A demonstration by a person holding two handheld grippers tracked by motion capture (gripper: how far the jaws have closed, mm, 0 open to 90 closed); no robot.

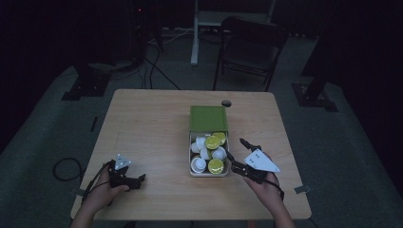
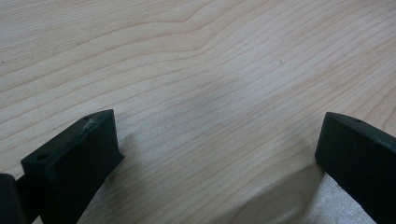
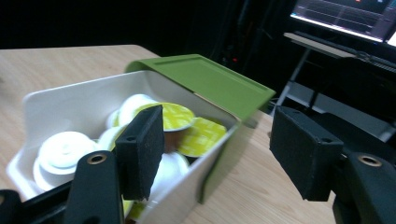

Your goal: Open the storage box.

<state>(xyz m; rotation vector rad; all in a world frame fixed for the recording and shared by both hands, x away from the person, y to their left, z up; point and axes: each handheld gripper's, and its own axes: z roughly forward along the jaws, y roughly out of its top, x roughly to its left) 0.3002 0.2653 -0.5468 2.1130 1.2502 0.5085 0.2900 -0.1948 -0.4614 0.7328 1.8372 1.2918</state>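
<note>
Light wooden bench (image 1: 152,142), square-topped, carrying all items; a dark folding chair (image 1: 249,45) stands beyond its far edge. Near the bench's centre-right sits a white rectangular plastic box (image 1: 192,167) whose green sliding lid (image 1: 208,118) is pushed toward the far end, leaving the near half uncovered. Inside lie small round capsules: white-topped ones (image 1: 198,164) and yellow-green foil-topped ones (image 1: 215,166), filling the exposed part in a loose heap.

Right gripper (image 1: 236,152), held in the person's right hand, is just beside the box's near right corner; in the right gripper view its fingers (image 3: 142,149) stand apart, straddling the box wall, one over the capsules, one outside, pressing on nothing. Left gripper (image 1: 141,178) rests on bare bench well apart from the box, fingers (image 2: 77,158) spread wide and empty.

Judged progress: the box is partly opened; no capsule is gripped or set out on the bench, so any picking remains.
</note>
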